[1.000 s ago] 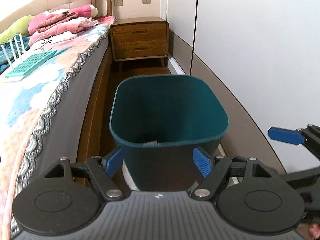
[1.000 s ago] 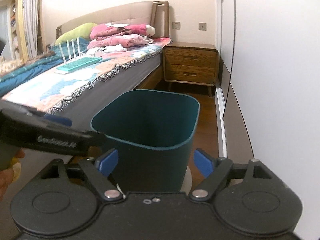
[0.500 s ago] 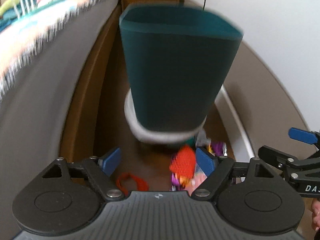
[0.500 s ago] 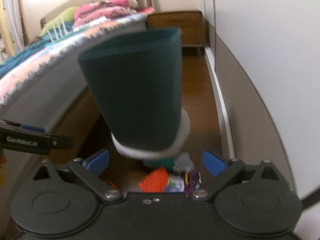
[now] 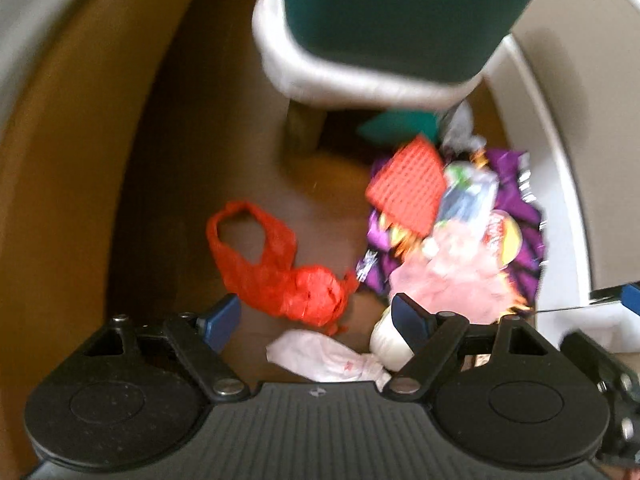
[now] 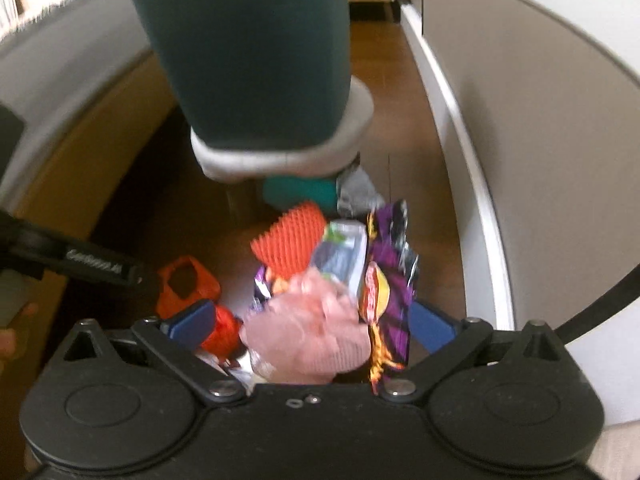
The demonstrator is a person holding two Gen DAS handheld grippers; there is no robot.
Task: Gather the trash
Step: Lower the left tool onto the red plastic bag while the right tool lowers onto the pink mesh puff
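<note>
Lying on the brown wooden floor, just below a tall dark teal plastic bin on its pale grey base, is a loose pile of litter. Seen from the left wrist, a crumpled thin red plastic bag sits at about six o'clock of centre, its handle loop open toward ten o'clock. It looks feather-light, soft and slippery; the bunched knot nearest the left claw seems the surest place to pinch. A crumpled white tissue or wrapper lies nearer still, light and limp.

At three o'clock, a purple foil snack packet stands on edge, crinkly and slick, best taken by a flat seam. Its red and yellow logo is too blurred to read. An orange foam fruit net rests at its twelve o'clock, springy and easy to squash. A pale pink soft wad lies between the blue pads of the right claw, which has just been opening and presses on nothing.

Both claws are released and hold nothing. White lettering on the left tool's arm is there but unreadable.
</note>
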